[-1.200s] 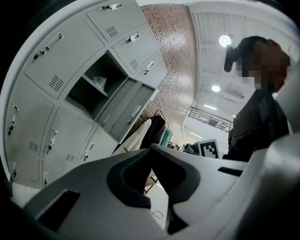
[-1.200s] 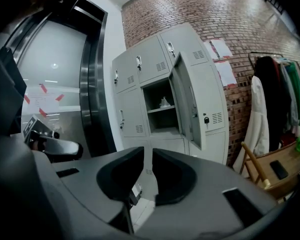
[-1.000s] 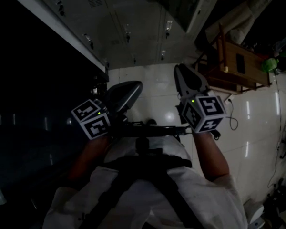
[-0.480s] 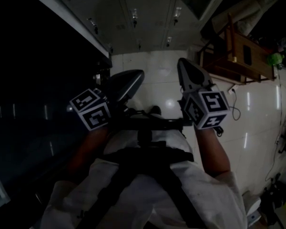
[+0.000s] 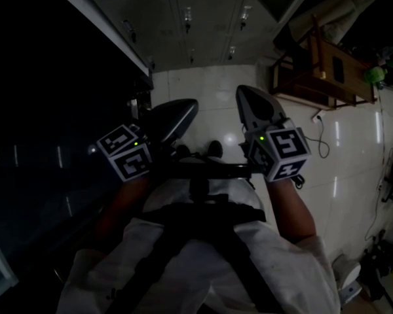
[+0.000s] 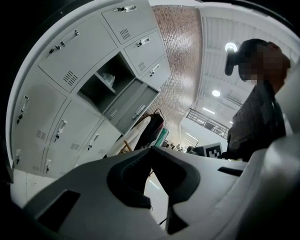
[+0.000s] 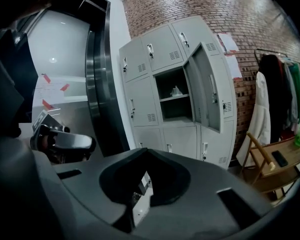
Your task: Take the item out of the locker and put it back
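Dim rm: glossy white tile floor [image 5: 209, 97], grey lockers [image 7: 155, 59] w/ one door [image 7: 203, 86] open, brick wall [image 7: 230, 14] behind. Closed & empty: left tool [image 6: 151, 148], right tool [image 7: 146, 150].

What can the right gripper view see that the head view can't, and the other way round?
Only the right gripper view shows the open grey metal locker compartment with a small pale item on its shelf, and the red brick wall. Only the head view shows the person's white shirt with black straps. Both show the grey lockers and the wooden chair.
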The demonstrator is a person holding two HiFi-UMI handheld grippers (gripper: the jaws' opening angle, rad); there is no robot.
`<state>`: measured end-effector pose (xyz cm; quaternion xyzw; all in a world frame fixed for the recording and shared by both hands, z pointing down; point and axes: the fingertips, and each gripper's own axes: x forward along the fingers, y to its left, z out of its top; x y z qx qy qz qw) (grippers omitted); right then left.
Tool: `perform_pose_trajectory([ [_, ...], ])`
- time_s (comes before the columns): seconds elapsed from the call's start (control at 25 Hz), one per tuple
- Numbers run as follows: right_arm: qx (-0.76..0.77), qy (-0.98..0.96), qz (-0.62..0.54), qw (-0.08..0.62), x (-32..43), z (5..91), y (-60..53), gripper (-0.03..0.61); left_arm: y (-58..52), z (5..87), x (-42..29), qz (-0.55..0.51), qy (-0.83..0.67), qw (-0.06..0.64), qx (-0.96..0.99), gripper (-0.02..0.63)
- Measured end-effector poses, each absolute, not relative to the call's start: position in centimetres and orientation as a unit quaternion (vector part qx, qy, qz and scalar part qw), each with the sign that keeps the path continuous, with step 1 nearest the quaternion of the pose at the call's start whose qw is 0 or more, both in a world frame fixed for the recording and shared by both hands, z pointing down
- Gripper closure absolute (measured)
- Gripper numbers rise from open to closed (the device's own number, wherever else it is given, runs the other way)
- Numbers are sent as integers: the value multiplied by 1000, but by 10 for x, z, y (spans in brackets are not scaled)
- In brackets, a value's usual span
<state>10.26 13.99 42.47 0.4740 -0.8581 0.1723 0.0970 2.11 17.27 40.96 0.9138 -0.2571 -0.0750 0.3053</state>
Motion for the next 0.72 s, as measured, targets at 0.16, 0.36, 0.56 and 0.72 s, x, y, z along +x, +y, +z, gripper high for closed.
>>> perform_pose_trajectory([
  [0.16,474,-857,174,103,95,427,149,578,179,410,15,-82,-253,310,913,614],
  [0.36,473,-856,177,108,84,433,159,578,184,414,7,-88,-248,312,913,614],
  [0.56,473,-855,183,109,75,435,163,578,186,413,0,-89,-243,317,913,614],
  [0.72,469,-856,187,113,69,439,166,578,187,414,-4,-86,-244,319,912,614],
])
